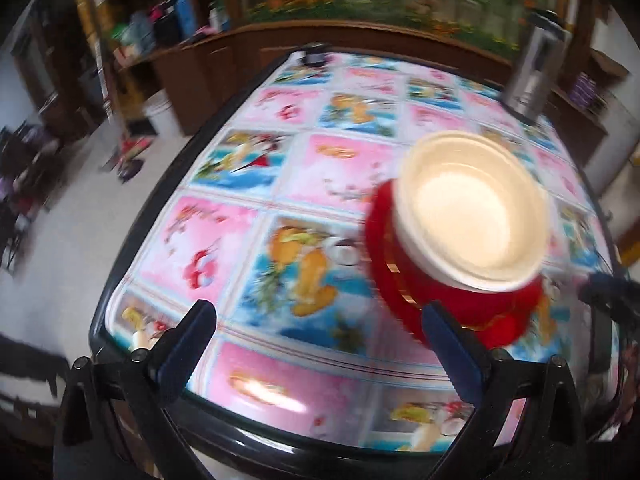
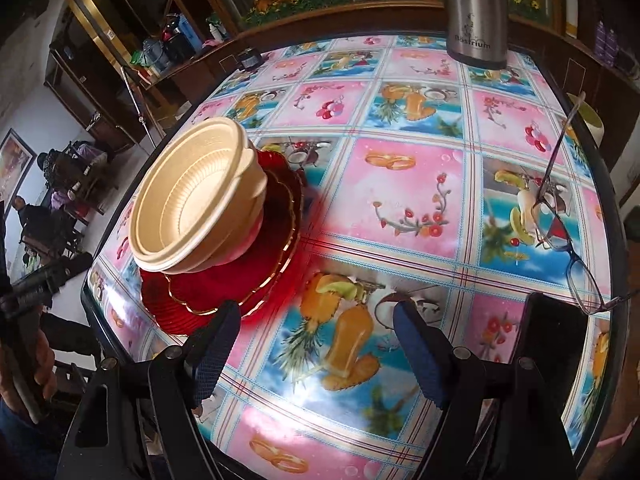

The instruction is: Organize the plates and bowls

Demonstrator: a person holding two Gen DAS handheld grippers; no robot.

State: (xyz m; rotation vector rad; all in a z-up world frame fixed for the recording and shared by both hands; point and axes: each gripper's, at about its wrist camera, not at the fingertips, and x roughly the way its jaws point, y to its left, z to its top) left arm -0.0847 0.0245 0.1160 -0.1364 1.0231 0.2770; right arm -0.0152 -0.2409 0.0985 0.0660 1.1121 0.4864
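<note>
A stack of cream bowls [image 1: 476, 212] sits on a stack of red plates [image 1: 452, 308] with gold rims on the table. In the right wrist view the cream bowls [image 2: 196, 200] and red plates [image 2: 236, 276] stand near the table's left edge. My left gripper [image 1: 320, 344] is open and empty, with its right finger just in front of the plates. My right gripper [image 2: 316, 344] is open and empty, with its left finger close to the plates' rim. The left gripper also shows at the left edge of the right wrist view [image 2: 36, 284].
The table [image 2: 400, 184] has a glossy fruit-and-flower cloth. A steel thermos [image 2: 476, 12] stands at the back. Eyeglasses [image 2: 560, 216] lie at the right, a black phone [image 2: 556, 336] at the front right. A small dark object [image 2: 250, 59] sits at the far-left corner.
</note>
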